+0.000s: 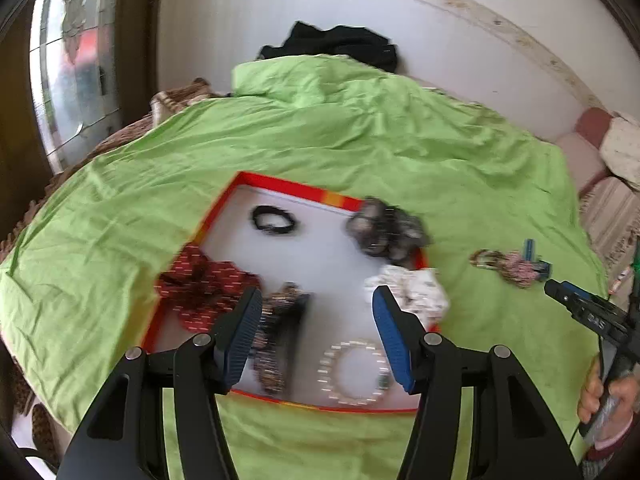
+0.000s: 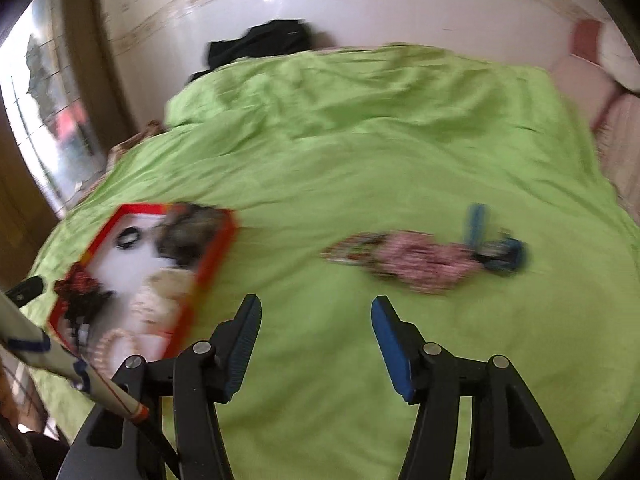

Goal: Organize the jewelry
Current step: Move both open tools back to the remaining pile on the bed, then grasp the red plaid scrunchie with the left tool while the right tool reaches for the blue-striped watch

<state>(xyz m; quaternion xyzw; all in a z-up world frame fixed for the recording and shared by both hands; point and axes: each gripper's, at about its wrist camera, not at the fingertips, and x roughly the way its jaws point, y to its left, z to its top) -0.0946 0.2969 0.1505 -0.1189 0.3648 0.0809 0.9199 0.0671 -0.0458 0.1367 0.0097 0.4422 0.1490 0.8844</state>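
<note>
jewelry lies in the red-rimmed tray on the green bedspread: a pearl bracelet sits at its near edge. left gripper hovers above it, jaws apart, empty. right gripper, jaws also apart, hangs over bare bedspread, pointing toward a pink scrunchie.

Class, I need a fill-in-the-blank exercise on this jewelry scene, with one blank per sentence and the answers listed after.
1. The tray holding the jewelry has a rim coloured ____.
2. The tray rests on a bedspread coloured ____.
3. Both the left gripper and the right gripper are ____, holding nothing.
4. The pink scrunchie lies ____ the tray.

Answers: red; green; open; outside
</note>
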